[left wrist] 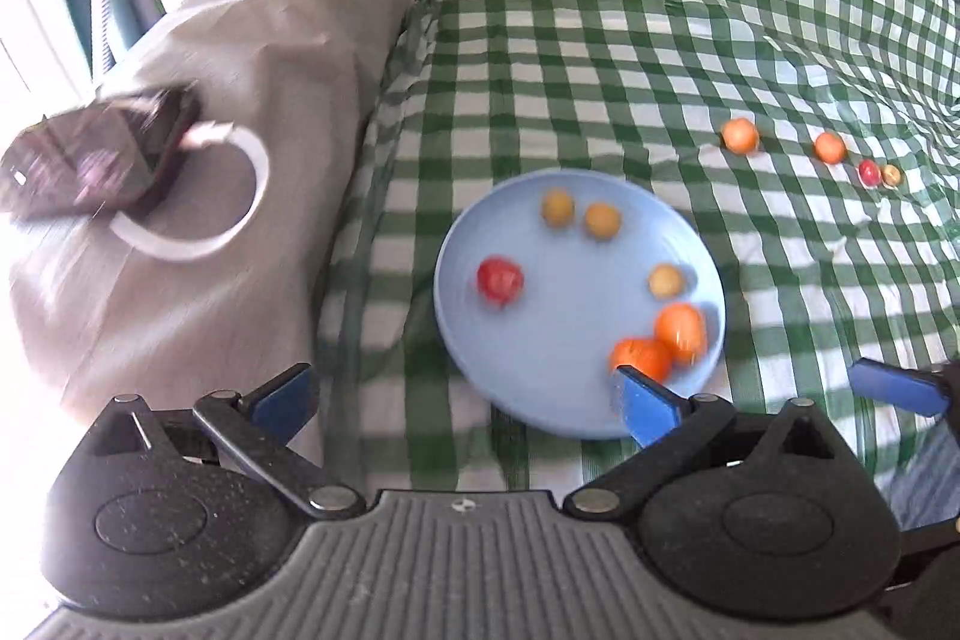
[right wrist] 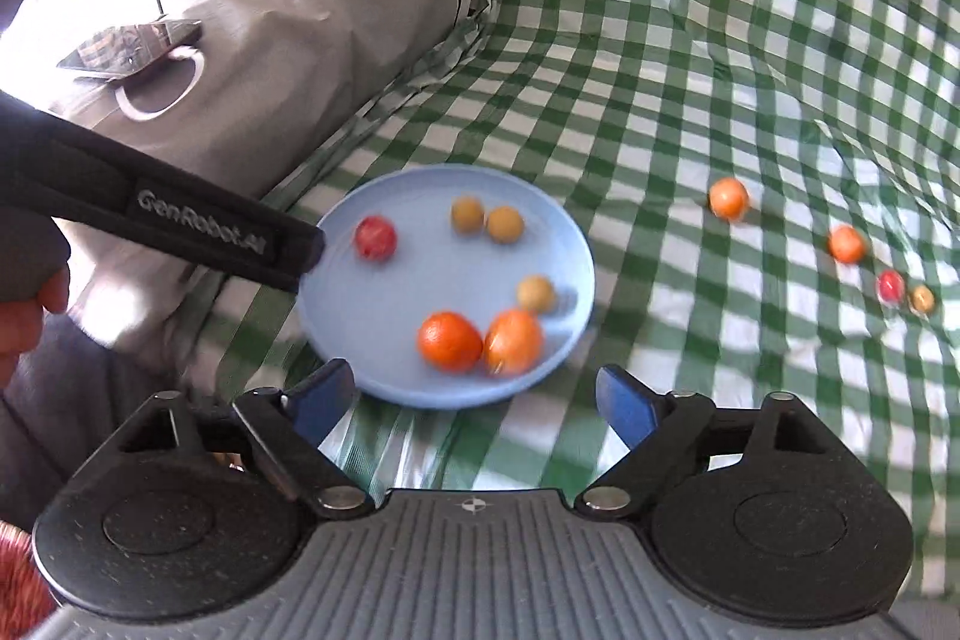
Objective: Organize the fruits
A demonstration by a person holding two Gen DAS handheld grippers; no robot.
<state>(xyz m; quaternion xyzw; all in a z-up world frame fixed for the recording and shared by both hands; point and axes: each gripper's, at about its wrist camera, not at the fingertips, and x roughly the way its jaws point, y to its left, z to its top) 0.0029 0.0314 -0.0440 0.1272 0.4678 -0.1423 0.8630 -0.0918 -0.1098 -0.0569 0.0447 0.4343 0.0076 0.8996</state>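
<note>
A green-and-white checked cloth (right wrist: 690, 58) covers the surface; whether a table or a bed lies under it cannot be told. To the left a grey bag (right wrist: 312, 40) stands against it.

On the cloth sits a pale blue plate (right wrist: 372, 328) holding six fruits: two oranges (right wrist: 450, 341) touching each other at the near rim, three small yellowish fruits, and one red fruit (right wrist: 375, 237) on the far left side.

Four loose fruits (right wrist: 728, 198) lie in a line on the cloth, well to the right of the plate. The line runs from the nearest orange one away to the right, ending in a small red and a small yellow one touching.

Both tools hover just short of the plate. The right hand-held gripper (right wrist: 474, 403) is spread wide and empty. The left hand-held gripper (left wrist: 462, 400) is likewise spread and empty.

The loose fruits lie ahead and to the right of both, so the right one is judged nearer and better placed to fetch them.
</note>
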